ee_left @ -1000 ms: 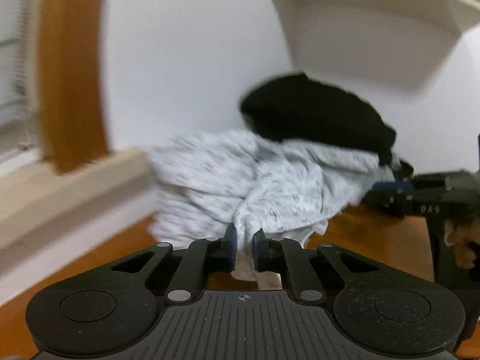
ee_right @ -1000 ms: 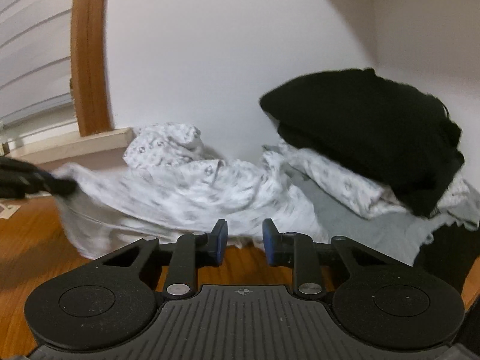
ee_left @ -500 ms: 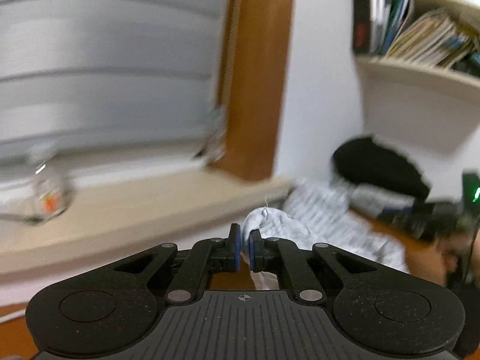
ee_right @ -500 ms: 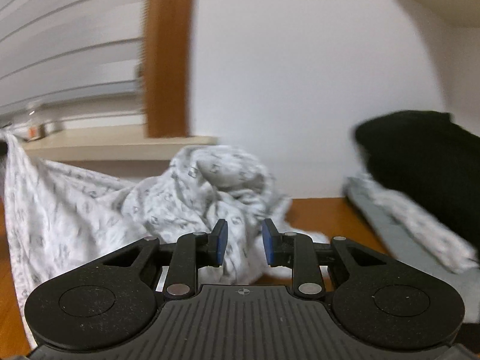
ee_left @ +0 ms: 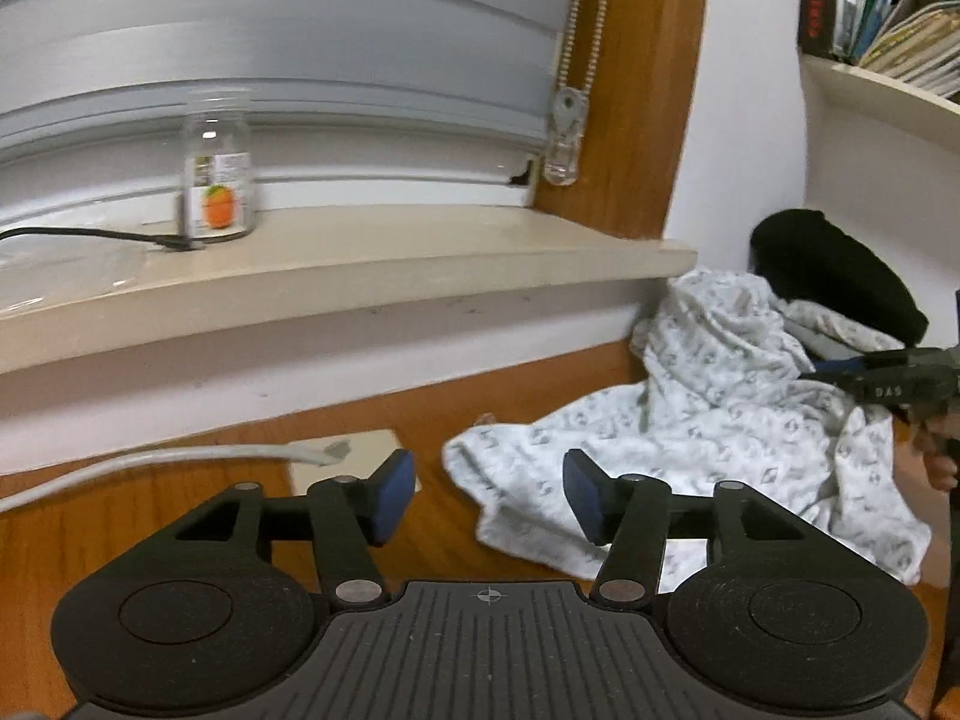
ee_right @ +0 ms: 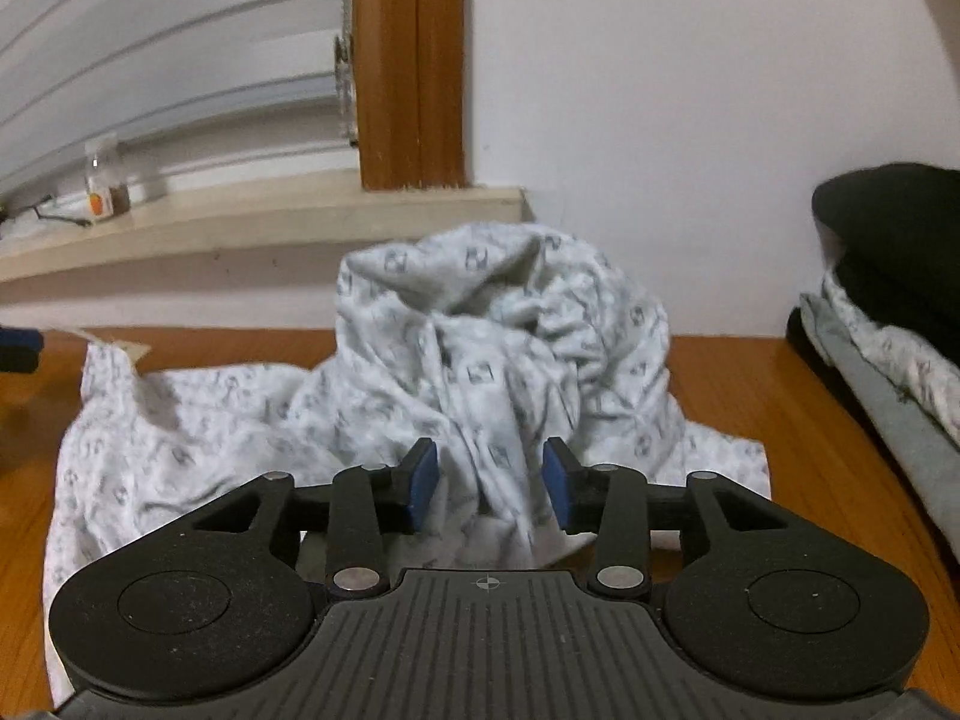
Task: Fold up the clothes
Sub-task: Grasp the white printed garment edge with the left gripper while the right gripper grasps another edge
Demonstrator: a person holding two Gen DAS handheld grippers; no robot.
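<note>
The right gripper (ee_left: 840,369) is cut off at the 3 o'clock edge of the left view, where only its dark body with the letters "DAS" and part of a hand (ee_left: 939,450) show. The books (ee_left: 870,6) on the shelf (ee_left: 870,96) at 1 o'clock are cut by the frame, and the red writing on one spine is too blurred to read. The jar (ee_left: 217,165) on the sill (ee_left: 360,258) at 10 o'clock has a label with an orange fruit; its small text cannot be read. The printed shirt (ee_right: 480,360) lies crumpled on the table (ee_right: 780,420), heaped at the centre of the right view and spread flat toward 9 o'clock. A black garment (ee_right: 900,228) sits on a folded pile at 3 o'clock. The right gripper (ee_right: 489,483) has its fingers (ee_right: 420,480) apart and opening, with a fold of the shirt between them, the pads not pressing it. The left gripper (ee_left: 489,495) fingers are wide apart and opening, holding nothing; the shirt edge lies just behind the right finger, toward 3 o'clock.
</note>
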